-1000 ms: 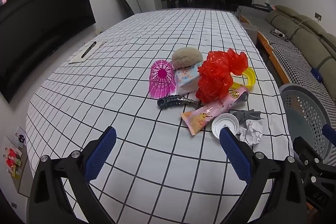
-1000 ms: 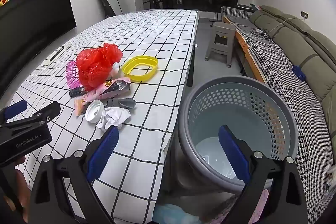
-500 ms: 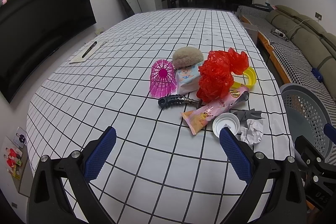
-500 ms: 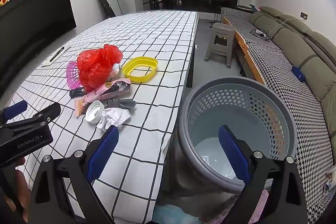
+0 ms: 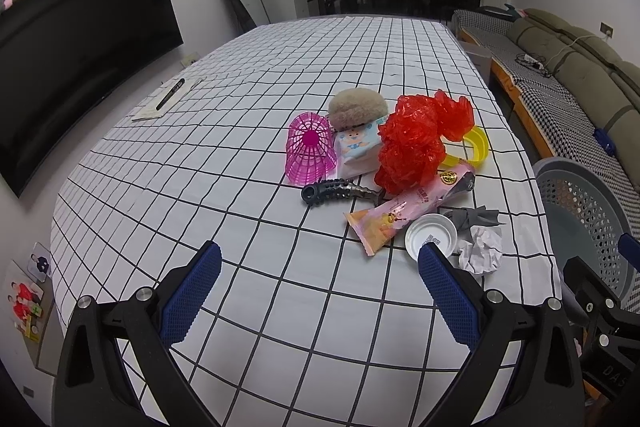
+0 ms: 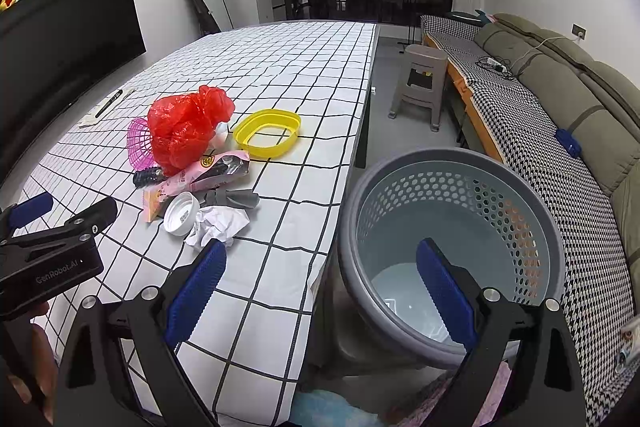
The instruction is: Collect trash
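Note:
A pile of trash lies on the checked tablecloth (image 5: 248, 235): a red plastic bag (image 5: 416, 143), a pink snack wrapper (image 5: 404, 211), a white lid (image 5: 431, 238), crumpled white paper (image 5: 482, 249) and a grey scrap (image 5: 474, 217). My left gripper (image 5: 318, 289) hovers open over the near table, short of the pile. My right gripper (image 6: 320, 281) is open above the table's right edge, beside the grey perforated basket (image 6: 452, 239). The crumpled paper (image 6: 218, 225) lies just beyond its left finger. Nothing is held.
A pink mesh cup (image 5: 309, 154), a tissue pack (image 5: 358, 149), a fuzzy beige ball (image 5: 358, 107), a black ridged handle (image 5: 334, 191) and a yellow ring (image 6: 267, 133) sit around the pile. A pen on paper (image 5: 168, 95) lies far left. A stool (image 6: 420, 83) and sofa (image 6: 560, 115) stand right.
Both grippers have barely moved; the views shift only slightly. Both stay open and nothing on the table has been touched.

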Tool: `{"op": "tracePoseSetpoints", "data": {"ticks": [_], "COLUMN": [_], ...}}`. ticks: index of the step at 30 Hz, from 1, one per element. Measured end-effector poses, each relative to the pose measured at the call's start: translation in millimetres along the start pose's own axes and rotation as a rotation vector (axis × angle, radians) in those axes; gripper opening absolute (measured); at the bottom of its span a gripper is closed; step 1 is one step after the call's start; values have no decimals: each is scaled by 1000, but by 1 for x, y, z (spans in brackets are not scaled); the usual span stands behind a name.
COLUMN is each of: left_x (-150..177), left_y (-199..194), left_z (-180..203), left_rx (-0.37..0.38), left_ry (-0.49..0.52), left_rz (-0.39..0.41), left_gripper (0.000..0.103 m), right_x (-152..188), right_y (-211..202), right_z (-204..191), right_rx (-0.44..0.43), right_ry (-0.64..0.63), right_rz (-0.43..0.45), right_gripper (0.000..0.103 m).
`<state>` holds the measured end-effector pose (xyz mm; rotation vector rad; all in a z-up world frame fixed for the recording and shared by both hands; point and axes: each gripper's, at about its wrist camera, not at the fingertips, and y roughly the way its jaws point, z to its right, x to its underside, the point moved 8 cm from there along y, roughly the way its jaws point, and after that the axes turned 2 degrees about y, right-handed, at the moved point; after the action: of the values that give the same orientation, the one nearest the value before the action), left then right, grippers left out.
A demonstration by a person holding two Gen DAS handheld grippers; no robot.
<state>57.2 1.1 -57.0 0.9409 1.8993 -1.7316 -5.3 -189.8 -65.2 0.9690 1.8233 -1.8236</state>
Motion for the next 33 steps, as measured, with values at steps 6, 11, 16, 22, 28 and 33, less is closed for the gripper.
{"op": "tracePoseSetpoints", "data": {"ticks": [6, 11, 16, 22, 28, 33], "left_x": [0, 1, 1, 2, 2, 2], "left_y": [1, 1, 1, 1, 1, 0], "left_z": [0, 0, 1, 1, 1, 2], "left_rx": [-1, 0, 0, -1, 0, 3], "left_ry": [2, 0, 0, 1, 1, 1], "left_rz": [-1, 0, 0, 1, 3, 5], "left_gripper": [97, 97, 97, 97, 97, 97], "right_x": [0, 0, -2, -1, -1, -1], "right_y": [1, 1, -2, -2, -2, -2], "right_z": [1, 0, 1, 2, 2, 2], "right_rx": [1, -1, 0, -1, -1, -1], "right_ry": [-1, 0, -1, 1, 0, 0], "right_rz": [0, -2, -2, -1, 0, -1], "right_gripper": [92, 92, 92, 92, 92, 92]}}
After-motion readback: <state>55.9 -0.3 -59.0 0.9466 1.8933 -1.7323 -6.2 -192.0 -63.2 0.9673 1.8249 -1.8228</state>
